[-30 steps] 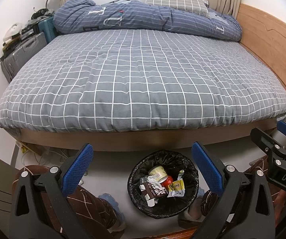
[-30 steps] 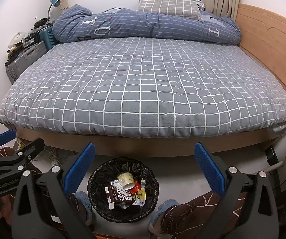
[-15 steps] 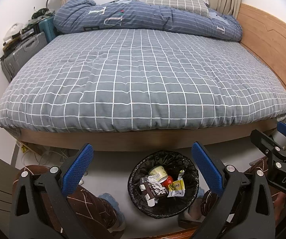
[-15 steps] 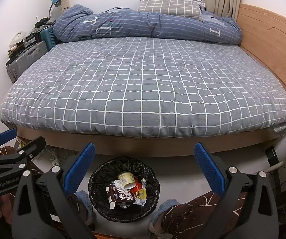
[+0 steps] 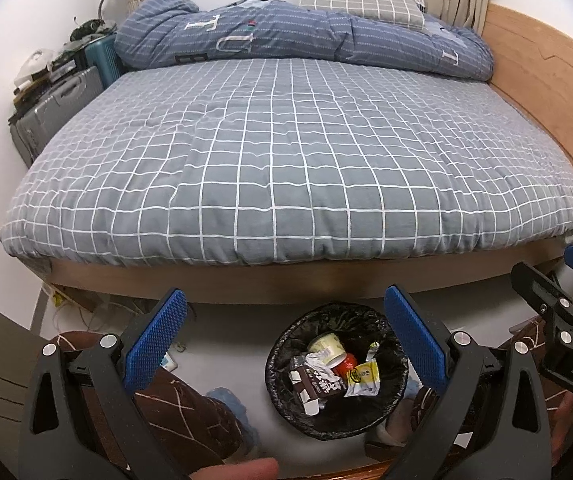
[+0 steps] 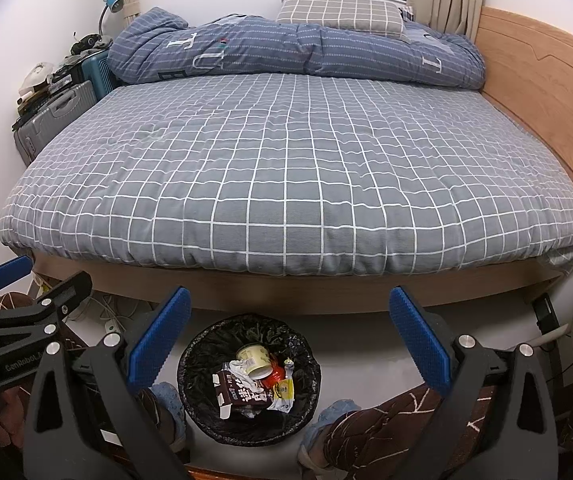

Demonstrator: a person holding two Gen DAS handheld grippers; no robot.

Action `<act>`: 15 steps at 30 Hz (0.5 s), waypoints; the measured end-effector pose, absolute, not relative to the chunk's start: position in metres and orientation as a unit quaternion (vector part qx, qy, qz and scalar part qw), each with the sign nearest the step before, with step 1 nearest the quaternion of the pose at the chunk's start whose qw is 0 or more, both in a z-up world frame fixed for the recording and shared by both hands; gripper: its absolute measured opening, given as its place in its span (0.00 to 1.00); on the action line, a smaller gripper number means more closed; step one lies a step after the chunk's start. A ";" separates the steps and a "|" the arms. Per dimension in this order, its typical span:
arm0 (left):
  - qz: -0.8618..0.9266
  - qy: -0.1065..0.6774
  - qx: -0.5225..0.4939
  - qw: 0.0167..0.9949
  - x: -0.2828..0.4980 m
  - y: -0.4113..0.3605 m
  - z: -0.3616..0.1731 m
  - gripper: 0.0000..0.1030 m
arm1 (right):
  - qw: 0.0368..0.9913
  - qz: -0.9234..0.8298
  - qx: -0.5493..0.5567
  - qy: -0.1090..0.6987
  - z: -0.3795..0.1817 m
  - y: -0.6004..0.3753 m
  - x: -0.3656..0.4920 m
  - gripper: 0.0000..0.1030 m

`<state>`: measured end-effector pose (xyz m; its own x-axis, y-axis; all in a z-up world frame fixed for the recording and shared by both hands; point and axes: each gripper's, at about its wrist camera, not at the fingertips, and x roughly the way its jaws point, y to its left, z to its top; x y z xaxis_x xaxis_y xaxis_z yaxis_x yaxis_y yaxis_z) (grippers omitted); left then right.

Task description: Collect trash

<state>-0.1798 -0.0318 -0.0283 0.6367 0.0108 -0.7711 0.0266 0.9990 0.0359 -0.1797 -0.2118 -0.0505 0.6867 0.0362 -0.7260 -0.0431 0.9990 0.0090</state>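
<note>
A round bin with a black liner point(image 5: 286, 408) point(image 6: 206, 424) stands on the pale floor in front of the bed. Inside lie a brown carton point(image 5: 318, 386) point(image 6: 242, 394), a pale cup point(image 5: 326, 346) point(image 6: 252, 356), a yellow wrapper point(image 5: 362, 376) point(image 6: 282, 392) and something red point(image 5: 344, 361). My left gripper point(image 5: 284, 338) hangs open above the bin with nothing between its blue pads. My right gripper point(image 6: 288, 338) is open too, above the bin and empty. Each gripper shows at the edge of the other's view.
A wide bed with a grey checked cover point(image 5: 286, 152) point(image 6: 286, 160) fills both views, a folded blue duvet point(image 5: 306, 40) and pillow at its far end. Wooden headboard point(image 5: 558, 92) on the right. Suitcases point(image 5: 58, 108) stand at the left wall. A person's patterned trouser legs point(image 6: 382, 428) flank the bin.
Both grippers have tilted up very slightly, so the bed and bin sit a touch lower in view. Neither gripper's jaws have changed.
</note>
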 end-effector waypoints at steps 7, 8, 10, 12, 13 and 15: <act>-0.002 0.420 0.028 0.907 -0.180 -0.034 -0.028 0.94 | 0.919 0.021 -0.005 0.395 -0.050 -0.212 -0.179 0.93; -0.001 0.420 0.028 0.907 -0.180 -0.034 -0.028 0.94 | 0.918 0.021 -0.004 0.395 -0.051 -0.211 -0.180 0.93; -0.002 0.421 0.028 0.907 -0.180 -0.034 -0.028 0.94 | 0.918 0.022 -0.004 0.396 -0.051 -0.212 -0.180 0.93; -0.002 0.422 0.028 0.906 -0.180 -0.034 -0.028 0.94 | 0.918 0.021 -0.005 0.396 -0.052 -0.212 -0.180 0.93; -0.002 0.422 0.027 0.906 -0.180 -0.033 -0.028 0.94 | 0.918 0.021 -0.005 0.396 -0.052 -0.213 -0.180 0.93; -0.003 0.424 0.027 0.905 -0.179 -0.033 -0.028 0.94 | 0.918 0.022 -0.005 0.396 -0.052 -0.212 -0.180 0.93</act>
